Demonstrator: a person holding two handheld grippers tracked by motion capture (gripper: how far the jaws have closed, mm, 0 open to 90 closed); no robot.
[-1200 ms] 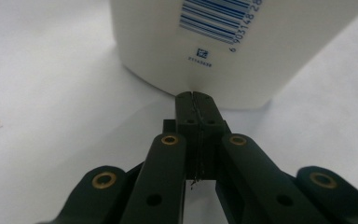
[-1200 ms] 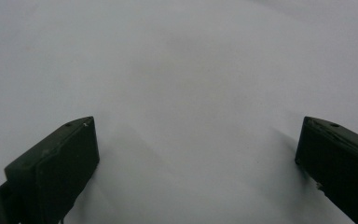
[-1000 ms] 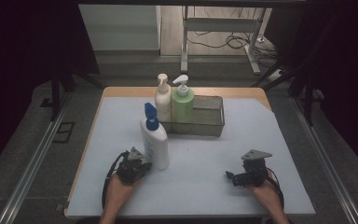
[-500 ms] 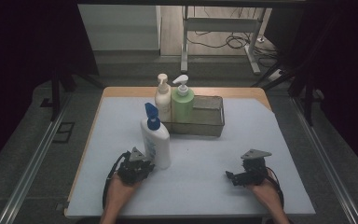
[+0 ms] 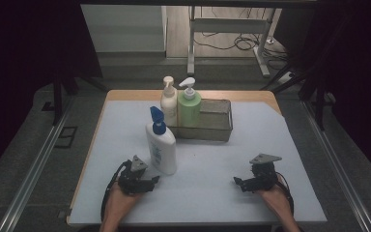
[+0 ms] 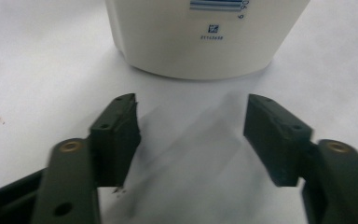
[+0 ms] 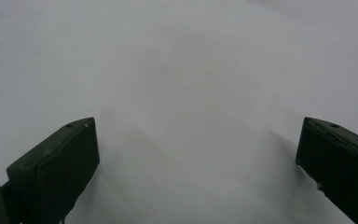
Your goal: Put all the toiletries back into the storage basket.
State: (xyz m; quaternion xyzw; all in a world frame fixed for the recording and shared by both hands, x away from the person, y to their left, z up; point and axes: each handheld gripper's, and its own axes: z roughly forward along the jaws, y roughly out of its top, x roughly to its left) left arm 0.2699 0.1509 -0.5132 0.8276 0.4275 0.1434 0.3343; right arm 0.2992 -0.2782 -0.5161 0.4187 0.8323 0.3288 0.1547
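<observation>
Left tool (image 5: 150, 180) sits low on the worktop (image 5: 290, 145) at about 7 o'clock, jaws aimed at the white bottle (image 5: 162, 147) with the blue pump top. Its jaws have just been opening and now stand well apart with nothing between them; in the left gripper view the left tool (image 6: 191, 135) shows bare sheet between the pads, and the white bottle (image 6: 205, 37) base sits just beyond the tips, not touching. The bottle stands upright left of centre, just at the tool's 1 o'clock, with barcode label facing the tool. Right tool (image 5: 239, 183) rests at about 5 o'clock, held by the person's right hand (image 5: 275, 200), well apart from everything else. In the right gripper view the right tool (image 7: 196, 163) has its jaws spread wide, gripping nothing, plain white surface ahead. Behind the white bottle, toward 12 o'clock, a grey metal tray (image 5: 217, 126) holds a cream pump bottle (image 5: 168, 102) and a green pump bottle (image 5: 189, 107), both upright at its left end, side by side and about touching. The white bottle stands outside the tray, just in front of its left corner.
</observation>
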